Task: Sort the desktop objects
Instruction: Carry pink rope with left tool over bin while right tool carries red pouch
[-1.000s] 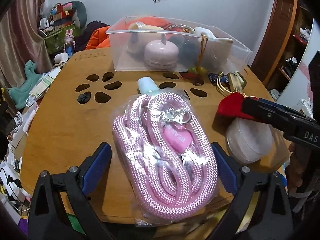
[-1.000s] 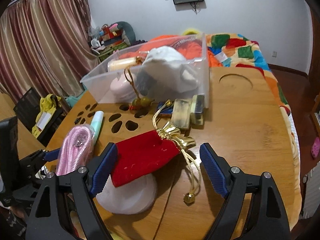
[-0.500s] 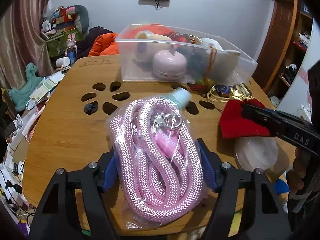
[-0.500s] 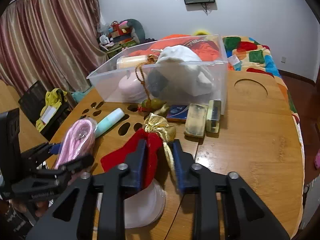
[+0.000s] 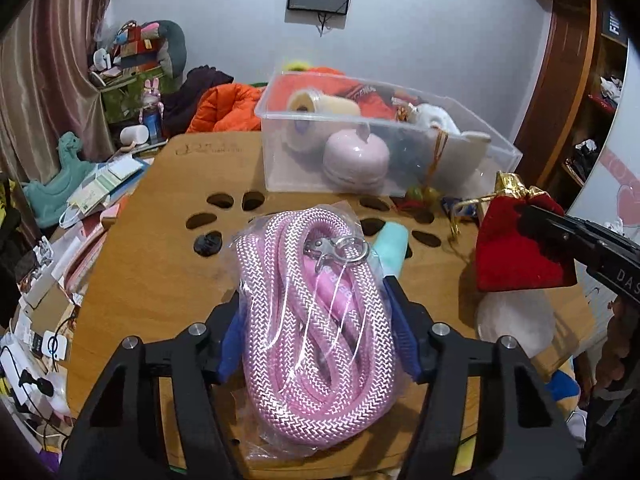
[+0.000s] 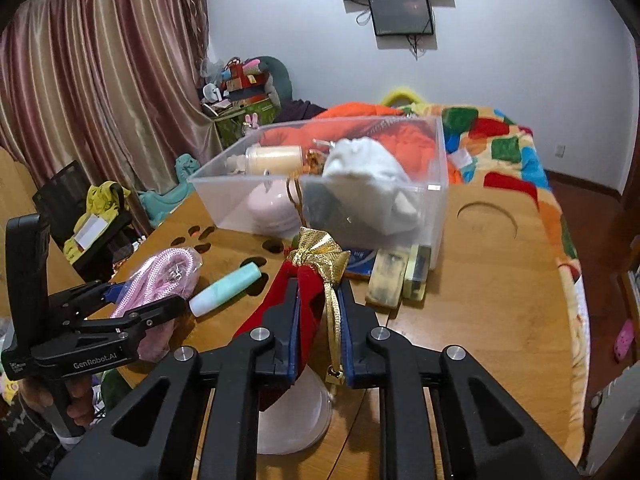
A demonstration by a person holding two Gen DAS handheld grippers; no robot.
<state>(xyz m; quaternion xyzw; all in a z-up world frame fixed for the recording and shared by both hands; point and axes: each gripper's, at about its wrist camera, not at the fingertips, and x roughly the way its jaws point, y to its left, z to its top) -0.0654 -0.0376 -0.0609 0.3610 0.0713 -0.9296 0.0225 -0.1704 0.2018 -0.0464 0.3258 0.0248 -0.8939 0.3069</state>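
the left gripper (image 5: 316, 332) has its jaws closing in on a bagged coil of pink rope (image 5: 316, 320), with the blue pads pressed against both sides of the clear plastic wrap; a silver clasp (image 5: 336, 250) shows near the top of the coil. from the right wrist view the same left gripper (image 6: 132, 300) and the pink rope (image 6: 164, 276) sit at the near left edge of the wooden table (image 6: 480, 300), a hand (image 6: 76, 404) wrapped around its handle. the right gripper (image 6: 320, 316) is clamped tight on a red velvet pouch (image 6: 308, 292), whose gold ruffled top (image 6: 320, 254) stands above the fingers and whose gold cord (image 6: 334, 320) hangs down between them. in the left wrist view the red pouch (image 5: 516, 248) is held up off the table, above a round white lid-like object (image 5: 516, 320) that rests near the table's front edge. a mint-coloured tube (image 6: 226, 288) lies on the table between the rope and the pouch, next to the oval cut-outs in the wood. behind it stands a clear plastic bin (image 6: 436, 200) already holding a pink round case (image 5: 356, 158), a cream roll (image 5: 320, 104) and a white cloth bundle (image 6: 368, 176). two small flat bars (image 6: 400, 276) lie side by side just in front of the bin.
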